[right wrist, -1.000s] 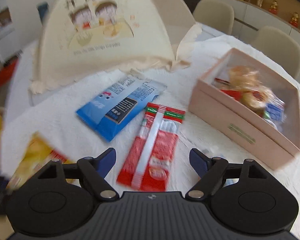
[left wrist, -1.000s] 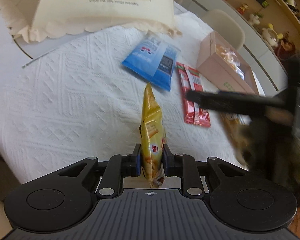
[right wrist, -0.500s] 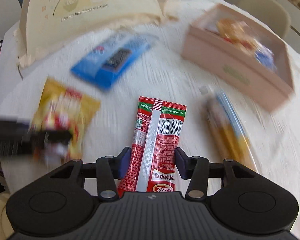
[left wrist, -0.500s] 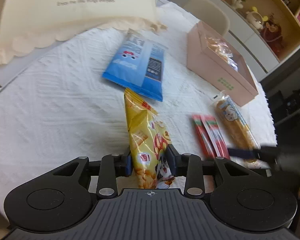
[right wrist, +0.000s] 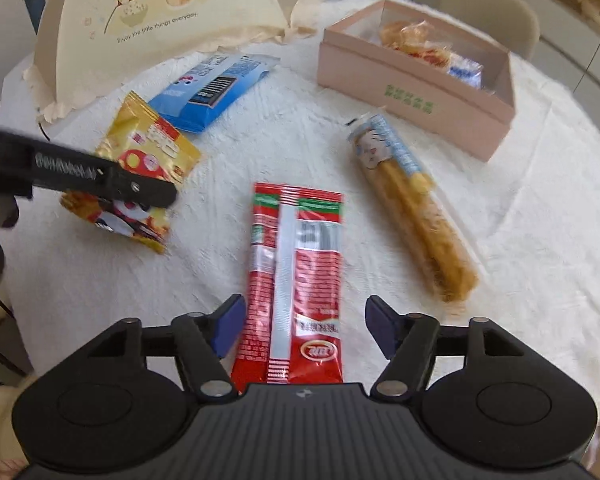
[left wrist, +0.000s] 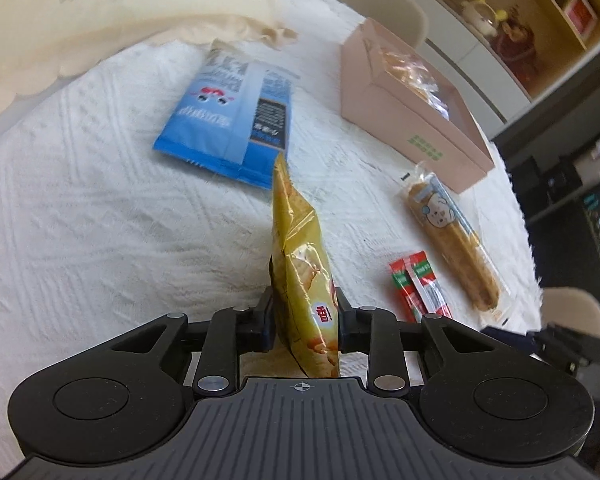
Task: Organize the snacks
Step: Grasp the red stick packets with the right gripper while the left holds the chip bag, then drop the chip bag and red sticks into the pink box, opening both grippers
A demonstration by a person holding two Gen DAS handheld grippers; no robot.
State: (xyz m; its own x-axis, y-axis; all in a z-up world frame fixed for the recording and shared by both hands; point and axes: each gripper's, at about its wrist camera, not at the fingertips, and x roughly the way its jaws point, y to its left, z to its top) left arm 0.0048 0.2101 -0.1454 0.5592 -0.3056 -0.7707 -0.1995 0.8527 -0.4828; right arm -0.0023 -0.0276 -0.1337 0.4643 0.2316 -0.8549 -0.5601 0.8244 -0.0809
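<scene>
Right wrist view takes in a round table under a white textured cloth [right wrist: 532, 184]. At its far edge stands a cream fabric food-cover tent [right wrist: 156, 12], printed with cartoon children. An open pink cardboard box [right wrist: 412, 92] sits toward the far right edge, with wrapped snacks inside. A flat blue snack packet [right wrist: 212, 88] lies just before the tent. A long clear-wrapped pastry stick [right wrist: 412, 208] lies near the box. A red sachet strip [right wrist: 296, 280] lies flat near the near edge, between the spread fingers of the right gripper [right wrist: 304, 330], which touch nothing. To the left, the left gripper [left wrist: 303, 322] is clamped on a yellow foil snack bag [left wrist: 300, 264], held edge-up above the cloth, partly blocking the blue packet.
</scene>
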